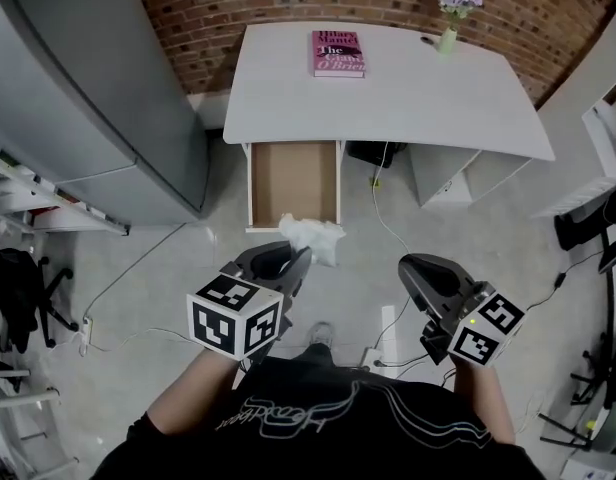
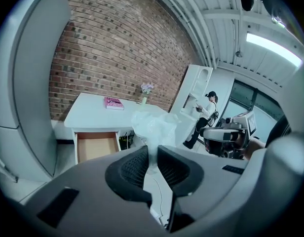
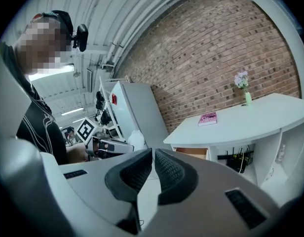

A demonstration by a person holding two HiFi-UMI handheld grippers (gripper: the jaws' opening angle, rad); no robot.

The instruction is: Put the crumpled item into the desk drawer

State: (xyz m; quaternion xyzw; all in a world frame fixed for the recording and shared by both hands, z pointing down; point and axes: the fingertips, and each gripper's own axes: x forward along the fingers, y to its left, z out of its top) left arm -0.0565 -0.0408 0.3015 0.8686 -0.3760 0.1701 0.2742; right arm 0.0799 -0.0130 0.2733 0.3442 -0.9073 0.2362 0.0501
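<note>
Crumpled wad point(image 1: 313, 238), frame centre, clamped in left gripper point(image 1: 296, 260) jaws, just below open drawer point(image 1: 293, 180) front. Right gripper point(image 1: 416, 268) lower right, jaws together, nothing between. Book point(image 1: 338, 53) on tabletop point(image 1: 408, 98), top centre.

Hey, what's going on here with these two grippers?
A person stands facing a white desk with a gripper in each hand. The left gripper pinches a crumpled white item, held near the front of the open drawer under the desk. The right gripper is shut on nothing, off to the side. The item is not in the drawer yet.
</note>
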